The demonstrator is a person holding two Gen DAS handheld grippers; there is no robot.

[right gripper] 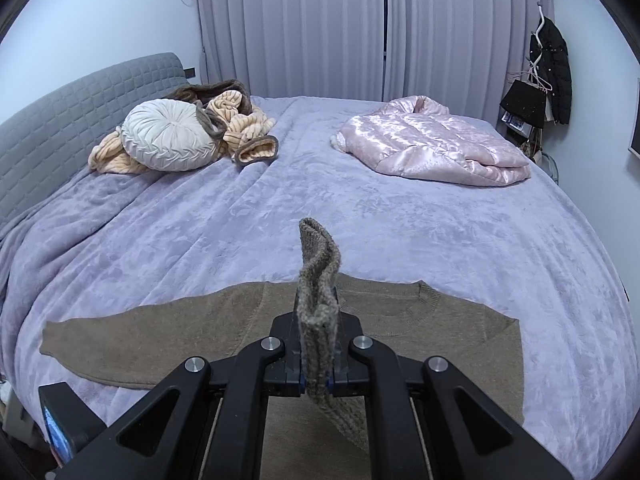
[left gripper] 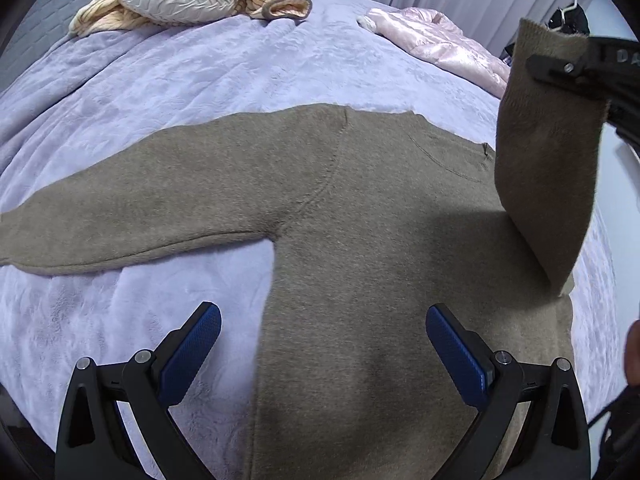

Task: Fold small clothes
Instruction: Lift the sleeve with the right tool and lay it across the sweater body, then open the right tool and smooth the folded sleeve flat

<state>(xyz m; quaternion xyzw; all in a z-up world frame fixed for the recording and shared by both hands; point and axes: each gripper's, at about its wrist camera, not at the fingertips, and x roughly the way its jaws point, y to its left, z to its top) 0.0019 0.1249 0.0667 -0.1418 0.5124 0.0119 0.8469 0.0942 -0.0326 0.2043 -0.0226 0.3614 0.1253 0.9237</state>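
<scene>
Our right gripper [right gripper: 318, 344] is pinching the cuff end of the brown sweater's sleeve [right gripper: 318, 272], both fingers pressed flat against the knit, with the cuff standing up above them in a soft fold. From the left wrist view we see that same sleeve [left gripper: 548, 152] lifted off the bed and hanging as a broad strip from the right gripper [left gripper: 560, 68] down to the sweater's shoulder, casting a shadow on the body below it.

Our left gripper [left gripper: 322, 344] hovers low over the sweater's lower body with its blue-padded fingers [left gripper: 192, 356] spread wide apart and nothing between them.

The brown sweater [left gripper: 360, 240] lies flat on the lavender plush blanket [left gripper: 200, 80] near the closer edge of the bed, neckline toward the far side. Its other sleeve [left gripper: 140, 208] stretches straight out to the left, flat on the blanket.

Farther back, well apart from the sweater, we see a pink quilted jacket [right gripper: 432, 144] folded on the right side of the bed. On the left, against the grey padded headboard [right gripper: 80, 108], a round pleated cushion [right gripper: 168, 140] rests on a rumpled peach striped garment [right gripper: 244, 124] with brown trim. Pale curtains [right gripper: 360, 28] hang behind the bed, and a black coat [right gripper: 554, 68] hangs on the wall at the right.
</scene>
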